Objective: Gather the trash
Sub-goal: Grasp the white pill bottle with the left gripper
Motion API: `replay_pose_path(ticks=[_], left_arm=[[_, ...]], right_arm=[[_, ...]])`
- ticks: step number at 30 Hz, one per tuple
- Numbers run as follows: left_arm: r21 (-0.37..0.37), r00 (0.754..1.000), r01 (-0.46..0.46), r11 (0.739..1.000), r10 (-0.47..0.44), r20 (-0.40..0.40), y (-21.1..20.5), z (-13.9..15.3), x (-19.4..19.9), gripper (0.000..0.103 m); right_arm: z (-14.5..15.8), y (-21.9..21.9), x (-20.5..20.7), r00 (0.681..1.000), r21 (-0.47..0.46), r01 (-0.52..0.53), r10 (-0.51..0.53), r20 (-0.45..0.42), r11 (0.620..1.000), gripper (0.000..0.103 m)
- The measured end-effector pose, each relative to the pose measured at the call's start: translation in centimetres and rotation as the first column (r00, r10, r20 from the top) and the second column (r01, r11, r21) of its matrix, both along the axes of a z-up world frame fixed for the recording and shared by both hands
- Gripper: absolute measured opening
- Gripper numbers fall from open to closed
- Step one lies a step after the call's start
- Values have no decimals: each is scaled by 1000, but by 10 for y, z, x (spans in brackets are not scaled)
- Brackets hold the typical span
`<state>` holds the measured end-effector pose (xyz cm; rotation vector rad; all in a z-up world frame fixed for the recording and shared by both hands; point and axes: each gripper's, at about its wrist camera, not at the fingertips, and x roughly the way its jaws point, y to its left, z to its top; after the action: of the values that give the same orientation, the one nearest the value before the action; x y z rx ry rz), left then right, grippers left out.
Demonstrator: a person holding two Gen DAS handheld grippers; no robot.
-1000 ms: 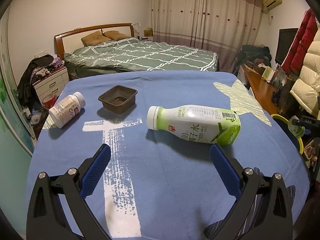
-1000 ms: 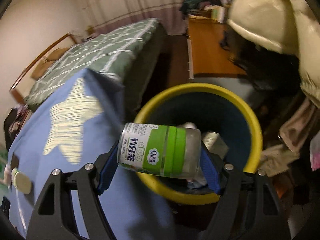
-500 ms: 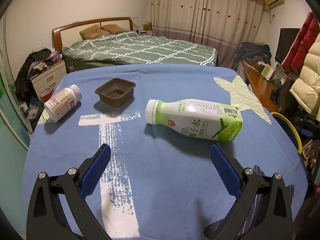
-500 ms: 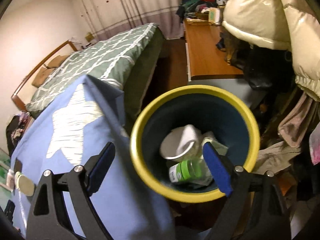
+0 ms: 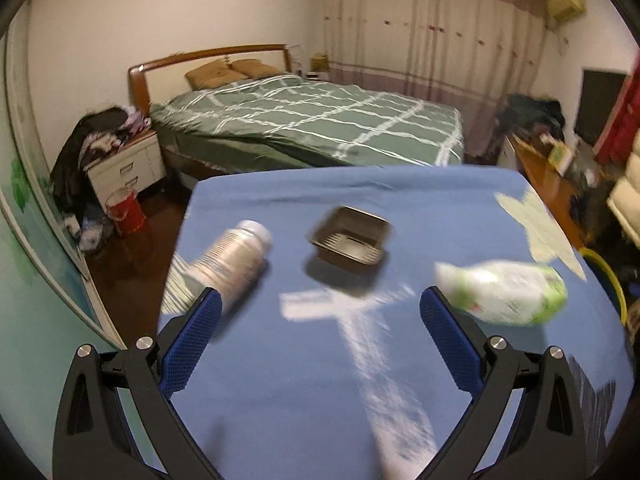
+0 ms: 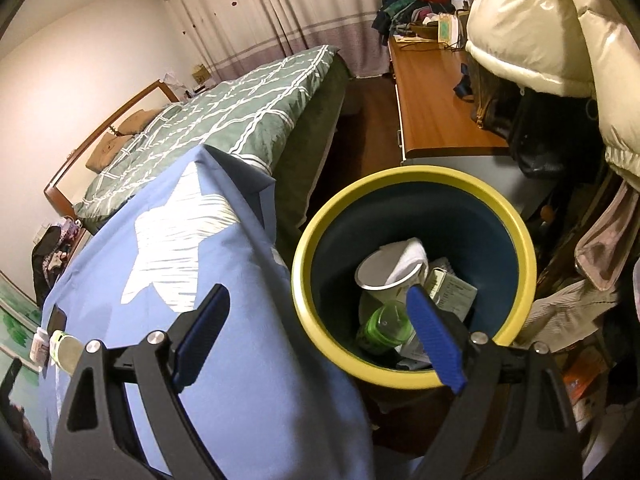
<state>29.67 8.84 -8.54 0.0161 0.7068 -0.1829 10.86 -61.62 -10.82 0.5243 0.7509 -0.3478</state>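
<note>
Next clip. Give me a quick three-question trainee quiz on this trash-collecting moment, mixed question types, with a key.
1. True or false: the right tool holds a bottle.
2. How many trash items lie on the blue cloth ahead of the left tool?
3. The green-capped jar is: A) on the cloth B) in the yellow-rimmed bin C) on the bed.

Key: 1 false, it is open and empty. 2 three: white bottle, dark tray, green-labelled bottle. 3 B.
</note>
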Motion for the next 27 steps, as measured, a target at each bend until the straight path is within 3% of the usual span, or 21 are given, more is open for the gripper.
replay_pose_path(ticks=[7,15,18,23,27], left_arm=[[74,996,-84,994,87,-33,30,-21,45,98],[58,995,-62,996,66,-76,43,-34,85,96],[74,991,-46,996,54,-119,41,-44,100,82],[46,981,-26,999,34,-192,48,-58,124,69],[68,977,-13,998,27,-210,47,-68,134,52]], right_arm=[[0,1,1,1000,4,-2,2,-1,1000,86],[-4,7,8,999,23,-31,31,-20,999,86],[-5,9,8,999,25,-40,41,-21,999,86],[-4,7,6,999,34,-32,32,-17,999,86],[-5,3,5,999,48,-34,34,-12,998,86]])
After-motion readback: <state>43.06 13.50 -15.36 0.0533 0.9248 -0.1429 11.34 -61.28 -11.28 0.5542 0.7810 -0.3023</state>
